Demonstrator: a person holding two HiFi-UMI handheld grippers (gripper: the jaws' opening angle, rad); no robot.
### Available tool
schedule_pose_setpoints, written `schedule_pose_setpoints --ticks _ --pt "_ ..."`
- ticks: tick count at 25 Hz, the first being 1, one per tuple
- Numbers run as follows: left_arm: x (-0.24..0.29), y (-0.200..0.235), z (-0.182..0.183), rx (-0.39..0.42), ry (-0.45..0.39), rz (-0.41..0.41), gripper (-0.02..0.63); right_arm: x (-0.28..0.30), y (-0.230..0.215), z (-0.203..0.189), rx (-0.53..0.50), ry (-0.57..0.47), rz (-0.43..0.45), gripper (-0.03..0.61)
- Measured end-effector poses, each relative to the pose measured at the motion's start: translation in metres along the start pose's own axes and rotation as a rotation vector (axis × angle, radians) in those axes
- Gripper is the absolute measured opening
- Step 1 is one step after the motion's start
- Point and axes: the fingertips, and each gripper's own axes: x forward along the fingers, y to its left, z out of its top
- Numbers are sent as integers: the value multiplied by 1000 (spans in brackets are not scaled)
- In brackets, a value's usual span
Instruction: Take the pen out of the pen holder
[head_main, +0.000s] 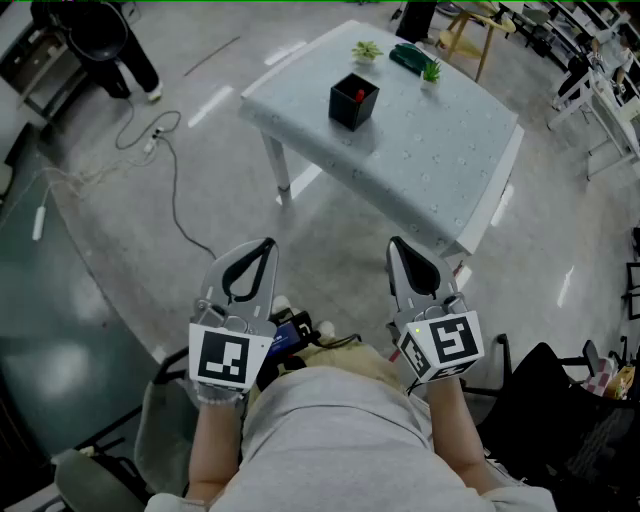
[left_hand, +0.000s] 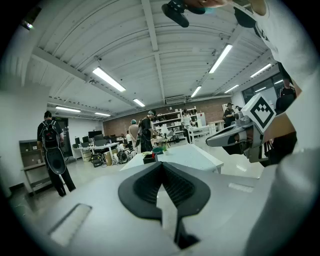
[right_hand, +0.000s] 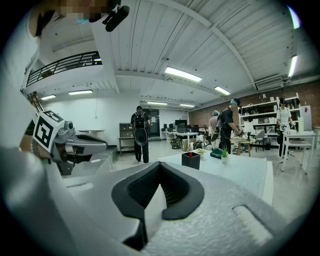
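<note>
A black square pen holder (head_main: 353, 103) stands on the white table (head_main: 440, 160), with a red pen (head_main: 360, 95) sticking out of it. The holder also shows small and far off in the left gripper view (left_hand: 149, 159) and in the right gripper view (right_hand: 190, 160). My left gripper (head_main: 270, 242) and right gripper (head_main: 394, 242) hang side by side over the floor, well short of the table's near edge. On both, the jaws meet at the tips with nothing between them. Each gripper points roughly level toward the table.
Two small green plants (head_main: 366, 50) (head_main: 431, 71) and a dark green object (head_main: 407, 57) sit at the table's far edge. A cable (head_main: 172, 195) trails over the floor at left, near a standing person (head_main: 120, 45). A black bag (head_main: 560, 400) lies at lower right.
</note>
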Motion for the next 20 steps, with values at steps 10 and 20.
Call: schedule_pose_setpoints --ticks 10,20 --pt "-2 3 -2 -4 -7 10 11 4 3 2 -6 -5 9 0" --pt "-3 4 -4 -10 -9 11 11 6 8 5 -24 -13 21 0"
